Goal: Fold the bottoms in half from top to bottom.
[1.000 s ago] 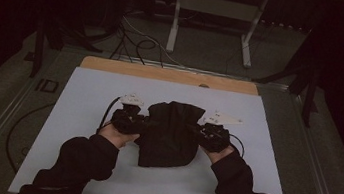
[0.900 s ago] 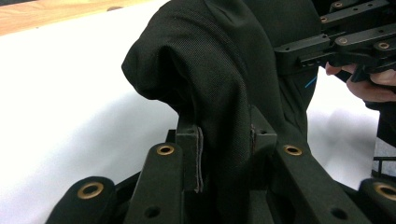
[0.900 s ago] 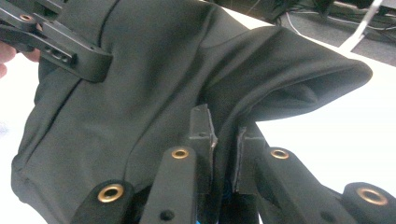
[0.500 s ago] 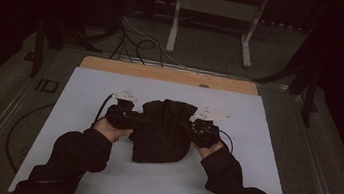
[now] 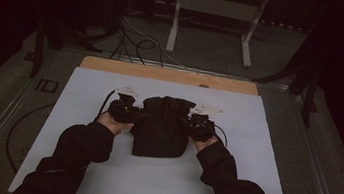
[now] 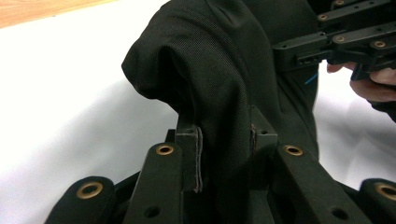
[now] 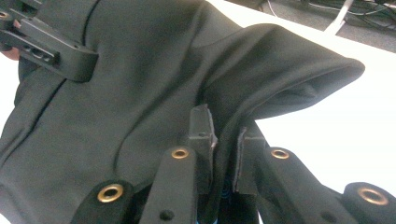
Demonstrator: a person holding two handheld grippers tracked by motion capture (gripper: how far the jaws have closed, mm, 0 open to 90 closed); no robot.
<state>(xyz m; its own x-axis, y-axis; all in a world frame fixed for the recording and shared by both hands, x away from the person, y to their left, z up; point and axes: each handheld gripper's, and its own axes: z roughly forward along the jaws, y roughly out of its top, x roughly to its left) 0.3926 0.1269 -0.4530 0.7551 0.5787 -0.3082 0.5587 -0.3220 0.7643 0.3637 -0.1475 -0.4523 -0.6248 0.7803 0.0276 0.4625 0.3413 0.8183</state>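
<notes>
A black cloth garment [image 5: 162, 126] lies folded in the middle of the white table top [image 5: 255, 138]. My left gripper [image 5: 133, 113] is shut on its left edge; in the left gripper view the cloth [image 6: 219, 79] is bunched tight between the pads [image 6: 198, 156], midpoint of the left gripper [image 6: 224, 149]. On the garment's right edge my right gripper [image 5: 192, 122] is shut on a fold; the right gripper view shows the cloth [image 7: 140, 79] pinched between the jaws, midpoint of the right gripper [image 7: 226, 142]. Each gripper view also shows the other gripper across the cloth.
A wooden strip [image 5: 168, 74] runs along the table's far edge. Behind it are cables [image 5: 137, 42] on the floor and a metal stand [image 5: 211, 16]. Dark framing stands at both sides. White surface lies bare around the garment.
Both hands have carried the garment's held edges away from the person and lower toward the table. The cloth now lies flatter and further up the white surface.
</notes>
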